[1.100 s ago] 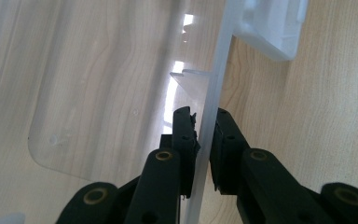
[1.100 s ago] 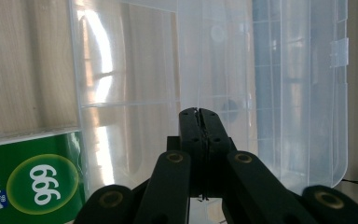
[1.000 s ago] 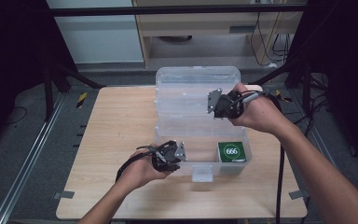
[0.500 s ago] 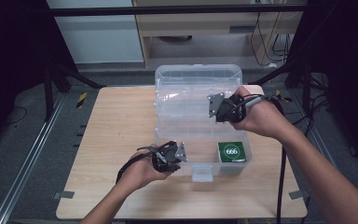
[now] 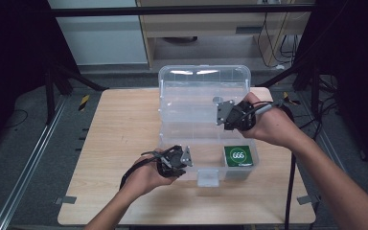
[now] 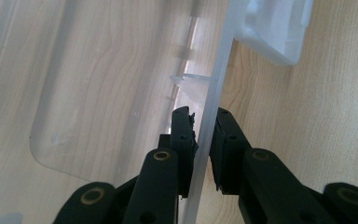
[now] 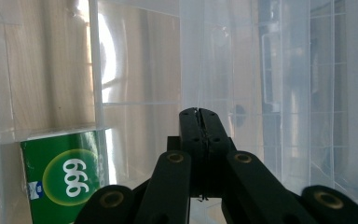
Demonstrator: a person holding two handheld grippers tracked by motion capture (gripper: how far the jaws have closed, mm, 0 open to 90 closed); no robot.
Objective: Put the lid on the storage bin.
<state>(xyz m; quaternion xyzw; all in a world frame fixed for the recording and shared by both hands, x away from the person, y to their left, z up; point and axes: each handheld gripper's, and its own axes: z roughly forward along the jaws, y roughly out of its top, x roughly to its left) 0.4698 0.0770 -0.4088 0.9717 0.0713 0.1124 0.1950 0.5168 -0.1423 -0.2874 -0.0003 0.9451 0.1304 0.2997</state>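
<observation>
We find the clear plastic box (image 5: 206,122) standing open mid-surface (image 5: 120,124), a green packet (image 5: 238,155) inside. Left tongs (image 6: 204,135) clamp its front wall; right tongs (image 7: 199,116) — clenched on nothing — hover at the raised lid (image 5: 203,86).

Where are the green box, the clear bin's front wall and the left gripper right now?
green box (image 5: 238,155), high view, on its printed top face.
clear bin's front wall (image 6: 209,116), left gripper view, on the thin edge between the jaws.
left gripper (image 5: 178,160), high view, at its jaw tips.
</observation>
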